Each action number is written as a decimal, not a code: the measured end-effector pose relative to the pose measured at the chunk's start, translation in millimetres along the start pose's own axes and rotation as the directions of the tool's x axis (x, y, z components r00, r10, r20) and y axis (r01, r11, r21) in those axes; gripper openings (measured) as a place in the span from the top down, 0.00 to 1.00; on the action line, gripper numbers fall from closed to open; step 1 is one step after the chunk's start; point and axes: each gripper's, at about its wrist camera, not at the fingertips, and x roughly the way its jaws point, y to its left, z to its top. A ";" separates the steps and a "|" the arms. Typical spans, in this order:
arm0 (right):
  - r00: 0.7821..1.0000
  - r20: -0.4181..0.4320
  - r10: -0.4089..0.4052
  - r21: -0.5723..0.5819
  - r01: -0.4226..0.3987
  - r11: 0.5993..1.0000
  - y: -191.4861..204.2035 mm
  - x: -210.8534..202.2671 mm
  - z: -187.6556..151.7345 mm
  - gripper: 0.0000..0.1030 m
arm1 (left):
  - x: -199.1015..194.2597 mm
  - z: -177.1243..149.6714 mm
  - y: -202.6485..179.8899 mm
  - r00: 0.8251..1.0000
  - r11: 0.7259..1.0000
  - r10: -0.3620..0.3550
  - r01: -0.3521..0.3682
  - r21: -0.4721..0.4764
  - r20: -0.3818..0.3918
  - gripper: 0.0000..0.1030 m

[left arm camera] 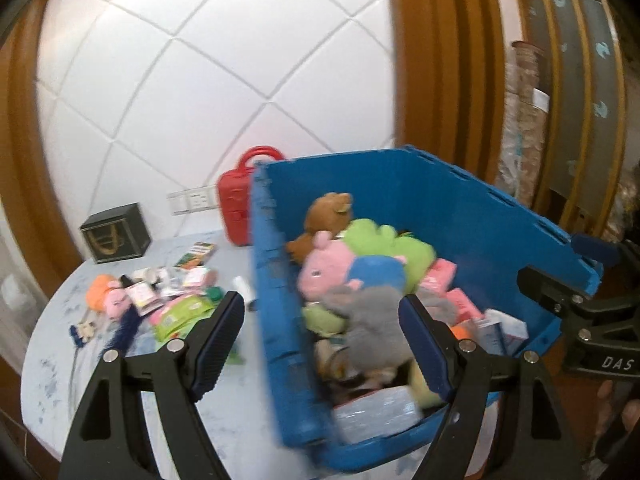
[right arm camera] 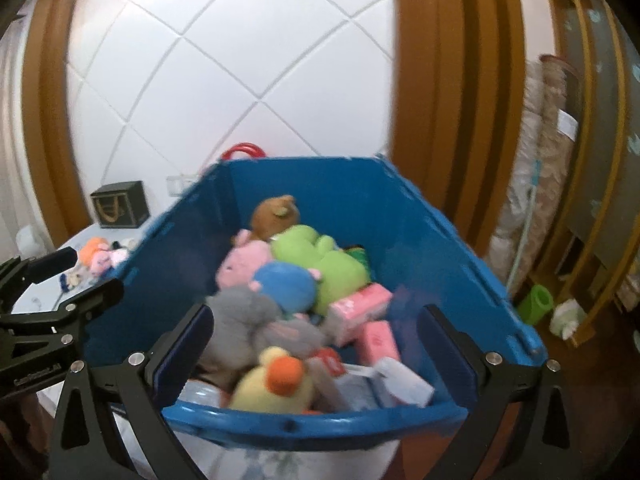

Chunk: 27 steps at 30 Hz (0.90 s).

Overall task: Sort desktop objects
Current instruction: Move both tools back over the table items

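Note:
A blue plastic bin (left arm camera: 472, 216) (right arm camera: 452, 248) stands at the table's near right, filled with plush toys and packets: a pink pig (left arm camera: 324, 268) (right arm camera: 244, 260), a brown bear (left arm camera: 328, 212) (right arm camera: 276, 212), a green plush (left arm camera: 384, 240) (right arm camera: 320, 256), a grey plush (left arm camera: 372, 320) (right arm camera: 244, 312), a yellow duck (right arm camera: 276, 380) and pink packets (right arm camera: 360, 304). My left gripper (left arm camera: 322, 344) is open and empty, straddling the bin's left wall. My right gripper (right arm camera: 316, 356) is open and empty over the bin's near rim.
On the pale round table (left arm camera: 56, 344), left of the bin, lies a heap of small toys and packets (left arm camera: 160, 292). A black box (left arm camera: 116, 232) and a red case (left arm camera: 236, 200) stand at the back. Each gripper shows in the other's view (left arm camera: 584, 312) (right arm camera: 52, 296).

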 end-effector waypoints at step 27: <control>0.984 -0.134 0.117 -0.076 -0.128 0.989 341.6 90.9 18.8 0.00 | 4.0 -92.3 413.4 0.970 0.963 0.171 -0.202 -0.178 -0.174 0.23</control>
